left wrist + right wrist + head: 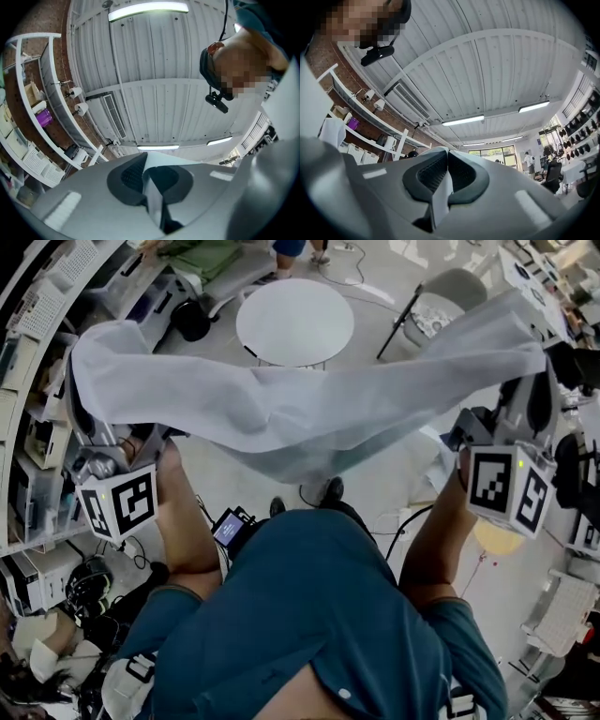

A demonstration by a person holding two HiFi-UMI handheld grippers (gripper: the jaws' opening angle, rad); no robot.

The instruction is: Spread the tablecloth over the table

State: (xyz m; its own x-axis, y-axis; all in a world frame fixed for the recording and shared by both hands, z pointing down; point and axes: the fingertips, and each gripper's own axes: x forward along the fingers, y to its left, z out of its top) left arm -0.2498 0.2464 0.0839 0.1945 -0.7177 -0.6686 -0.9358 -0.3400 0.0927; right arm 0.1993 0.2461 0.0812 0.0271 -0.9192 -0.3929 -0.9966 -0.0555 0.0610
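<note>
1. Head view: I hold the tablecloth (300, 409) stretched in the air; the table (295, 322) sits at twelve o'clock.
2. Left gripper (151, 187) and right gripper (443, 185) each clamp a cloth edge.
3. Next, I'd carry it forward, then lower.

Grey chair (459, 287), cluttered shelves (37, 306), ceiling light strip (147, 10), purple tub (44, 117) on a wall shelf, white baskets (357, 153)

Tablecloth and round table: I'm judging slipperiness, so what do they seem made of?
Tablecloth: thin, matte white fabric, perhaps non-woven; it sags and creases softly where it hangs. Table: smooth, hard white top, likely laminate or painted; its surface looks flat and even.
</note>
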